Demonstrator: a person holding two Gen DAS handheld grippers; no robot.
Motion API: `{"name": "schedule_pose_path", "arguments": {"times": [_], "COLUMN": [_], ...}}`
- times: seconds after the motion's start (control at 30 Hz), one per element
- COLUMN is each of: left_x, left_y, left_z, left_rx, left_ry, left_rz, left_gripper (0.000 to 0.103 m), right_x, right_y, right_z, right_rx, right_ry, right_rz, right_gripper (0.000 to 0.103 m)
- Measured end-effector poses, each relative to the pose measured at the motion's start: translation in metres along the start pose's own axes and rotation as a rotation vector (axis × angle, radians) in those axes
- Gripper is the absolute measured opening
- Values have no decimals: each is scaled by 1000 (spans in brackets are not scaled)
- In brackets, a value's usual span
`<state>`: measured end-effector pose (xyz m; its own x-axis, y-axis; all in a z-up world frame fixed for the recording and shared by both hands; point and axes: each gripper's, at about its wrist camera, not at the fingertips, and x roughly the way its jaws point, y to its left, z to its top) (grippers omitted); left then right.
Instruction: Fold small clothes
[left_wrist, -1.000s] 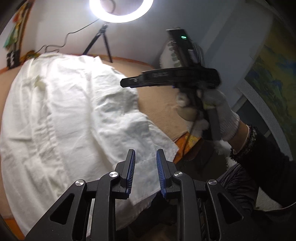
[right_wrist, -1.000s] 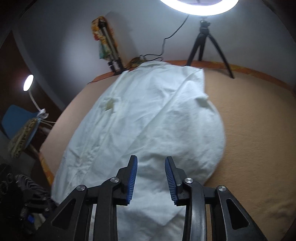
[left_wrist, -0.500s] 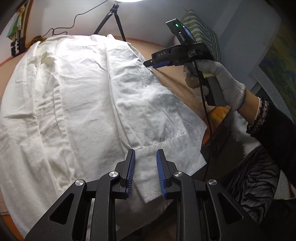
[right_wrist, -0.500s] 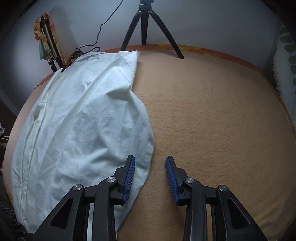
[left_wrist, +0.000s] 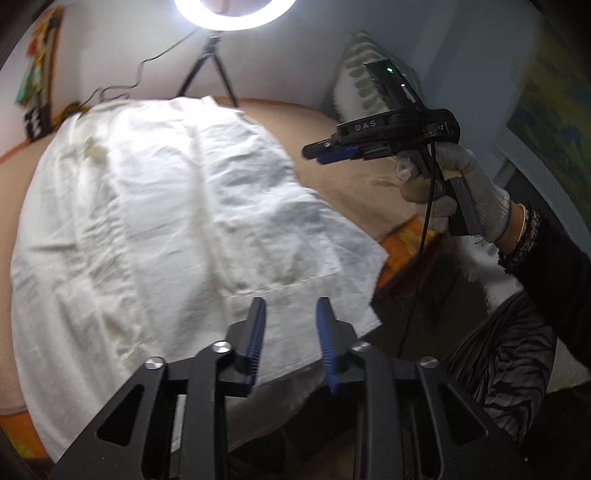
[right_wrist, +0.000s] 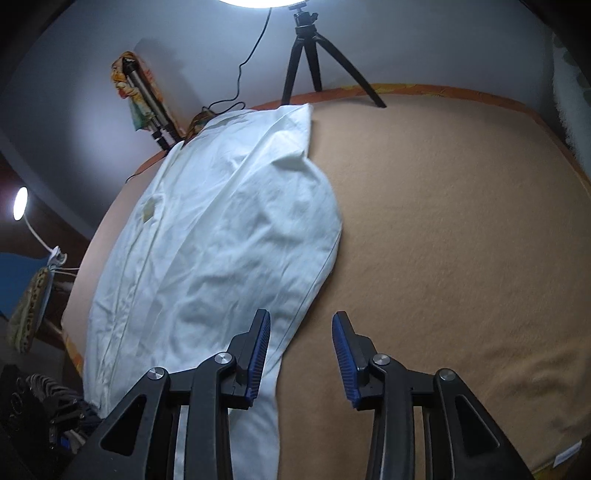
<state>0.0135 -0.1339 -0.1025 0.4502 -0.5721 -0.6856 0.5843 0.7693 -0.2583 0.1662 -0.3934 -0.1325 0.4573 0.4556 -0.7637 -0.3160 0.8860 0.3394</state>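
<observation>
Left gripper wider; tripod beyond shirt

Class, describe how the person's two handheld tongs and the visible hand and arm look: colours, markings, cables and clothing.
Both tongs, left tongs and right tongs, are black with ribbed blue pads and silver screws. The right one carries "DAS" lettering, a green light and a black cable. The right hand wears a grey knit glove, a beaded bracelet and a black sleeve.

The right gripper hangs over the near edge of a white garment spread on a tan blanket, its jaws apart with nothing between them; its left finger is over the cloth, its right finger over bare blanket. At the far edge stands a black tripod, with a small lamp glowing at the left.
</observation>
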Motion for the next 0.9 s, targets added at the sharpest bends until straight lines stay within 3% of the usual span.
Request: {"name": "schedule_pose_path", "arguments": {"times": [0.07, 0.2, 0.37, 0.47, 0.5, 0.53, 0.57, 0.77, 0.9], "left_x": [6, 23, 39, 45, 49, 52, 55, 70, 81], "left_y": [-16, -40, -53, -60, -63, -65, -67, -86, -100], "left_z": [2, 4, 6, 9, 9, 9, 9, 11, 14], "left_rx": [66, 139, 163, 183, 188, 190, 195, 256, 302], "left_ry": [0, 26, 36, 35, 35, 37, 38, 17, 1], "left_rz": [-2, -28, -36, -31, -27, -25, -19, 16, 73], "left_gripper": [48, 48, 48, 48, 48, 48, 48, 51, 53], "right_x": [-2, 3, -8, -11, -11, -10, -10, -36, -36], "right_y": [4, 11, 13, 13, 15, 16, 16, 7, 0], "right_z": [-18, -52, -80, -91, -94, -96, -99, -98, -95], "right_rx": [-6, -21, -7, -4, -13, -19, -19, 86, 140], "right_ry": [26, 109, 116, 130, 129, 133, 139, 74, 77], "right_rz": [37, 49, 75, 85, 84, 81, 81, 256, 297], "right_gripper": [37, 37, 33, 25, 18, 4, 0, 0, 0]}}
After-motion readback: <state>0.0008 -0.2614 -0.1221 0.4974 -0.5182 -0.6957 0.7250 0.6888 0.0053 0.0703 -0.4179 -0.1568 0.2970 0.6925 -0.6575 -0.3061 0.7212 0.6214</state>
